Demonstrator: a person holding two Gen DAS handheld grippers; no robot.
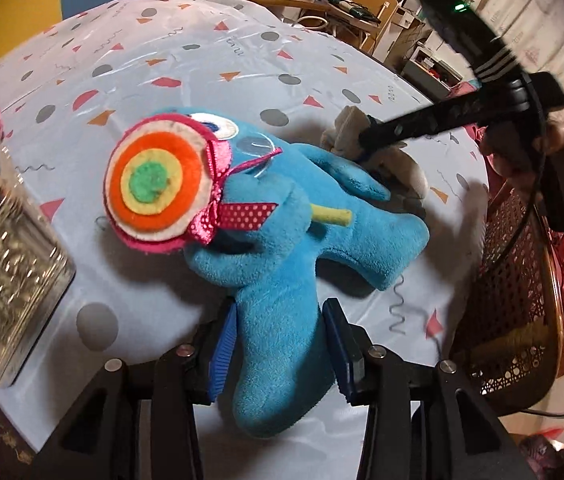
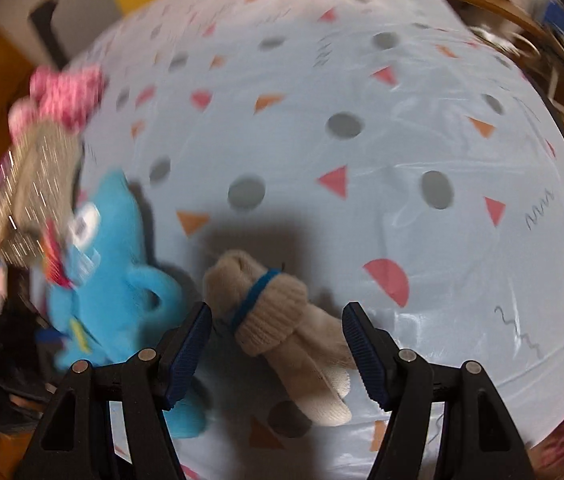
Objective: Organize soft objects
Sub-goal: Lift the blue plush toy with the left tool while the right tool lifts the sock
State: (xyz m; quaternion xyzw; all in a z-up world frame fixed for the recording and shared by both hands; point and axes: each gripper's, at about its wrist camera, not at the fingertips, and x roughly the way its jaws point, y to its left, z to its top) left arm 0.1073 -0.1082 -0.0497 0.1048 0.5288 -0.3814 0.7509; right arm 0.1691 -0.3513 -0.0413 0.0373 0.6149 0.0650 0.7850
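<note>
Blue plush toy [image 1: 282, 236] with felt lollipop, mid-frame on the patterned counter [image 1: 202, 56], left tongs [image 1: 278, 354] pinching its leg, right tongs [image 2: 278, 354] spread around beige gloves [image 2: 282, 320], shiny tin [image 1: 6, 264] at left.

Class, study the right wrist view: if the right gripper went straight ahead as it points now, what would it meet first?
Most likely the beige knitted glove, lying on the tablecloth between the open right gripper fingers; depth is uncertain.
</note>
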